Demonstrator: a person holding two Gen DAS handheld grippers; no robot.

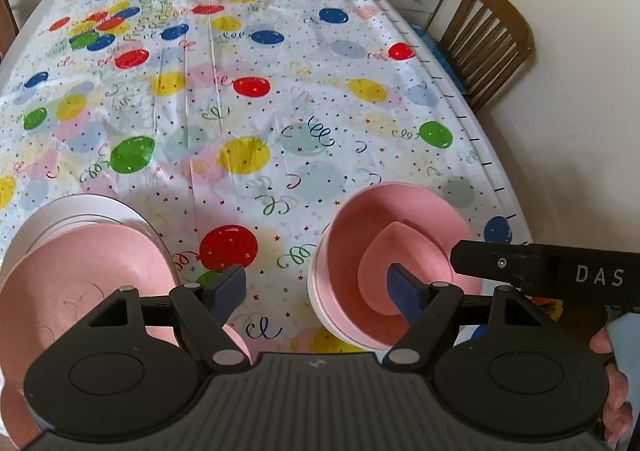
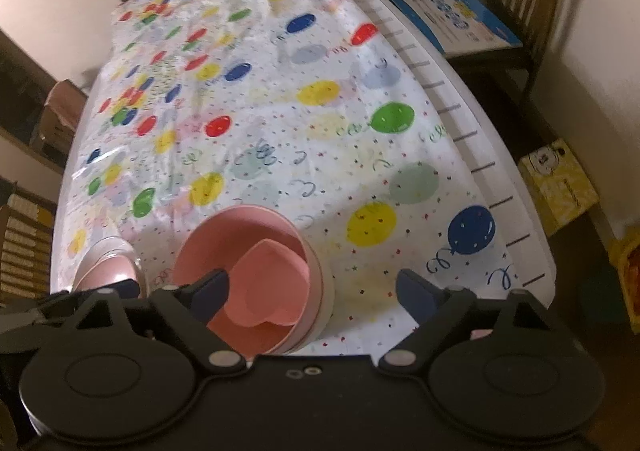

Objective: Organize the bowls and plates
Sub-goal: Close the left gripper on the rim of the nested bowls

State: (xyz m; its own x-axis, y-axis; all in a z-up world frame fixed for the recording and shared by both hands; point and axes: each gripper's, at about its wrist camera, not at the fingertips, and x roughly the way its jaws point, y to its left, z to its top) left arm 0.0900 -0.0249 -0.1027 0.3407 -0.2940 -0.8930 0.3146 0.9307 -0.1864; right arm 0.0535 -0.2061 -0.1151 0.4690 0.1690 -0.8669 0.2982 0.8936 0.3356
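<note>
balloon tablecloth (image 1: 280, 99) | pink bowls (image 1: 400, 251) stacked | both grippers open, empty

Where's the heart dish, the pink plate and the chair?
heart dish (image 2: 266, 287): right wrist view, its flat bottom.
pink plate (image 1: 80, 283): left wrist view, its middle.
chair (image 1: 486, 39): left wrist view, its slatted back.
</note>
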